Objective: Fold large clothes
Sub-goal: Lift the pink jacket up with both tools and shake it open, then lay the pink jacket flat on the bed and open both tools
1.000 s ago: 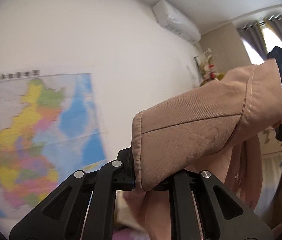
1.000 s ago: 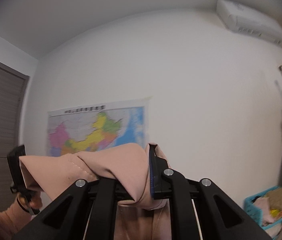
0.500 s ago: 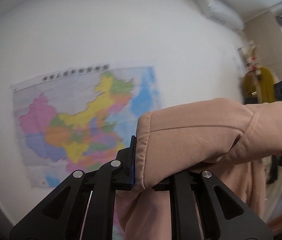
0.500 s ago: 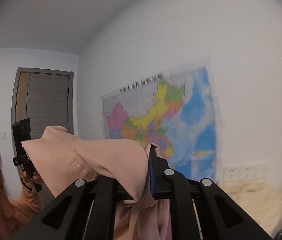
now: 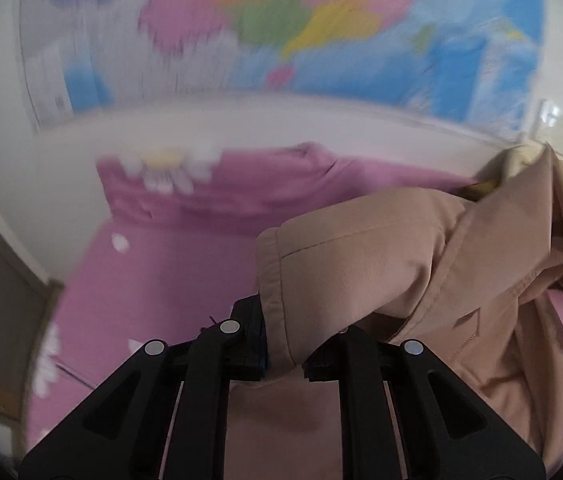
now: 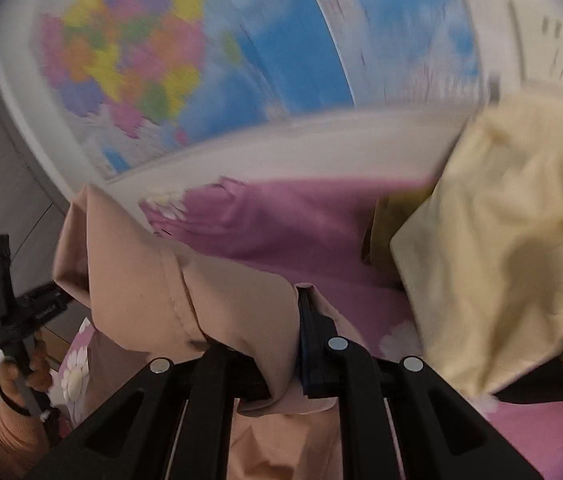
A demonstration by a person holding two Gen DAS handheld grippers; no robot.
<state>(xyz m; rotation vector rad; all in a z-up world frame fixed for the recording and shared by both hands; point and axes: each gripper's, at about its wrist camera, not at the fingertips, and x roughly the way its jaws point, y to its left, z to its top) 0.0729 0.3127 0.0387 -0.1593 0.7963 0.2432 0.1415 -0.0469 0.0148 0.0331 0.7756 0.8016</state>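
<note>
Ribbed tan garment [image 5: 381,256] bunches over smooth pink bedsheet [image 5: 169,264].

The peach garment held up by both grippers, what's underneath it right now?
Below the peach garment lies a pink floral bedsheet, with a cream blanket heaped at one side. The sheet directly beneath the hanging cloth is covered, so anything lying there cannot be seen.
</note>
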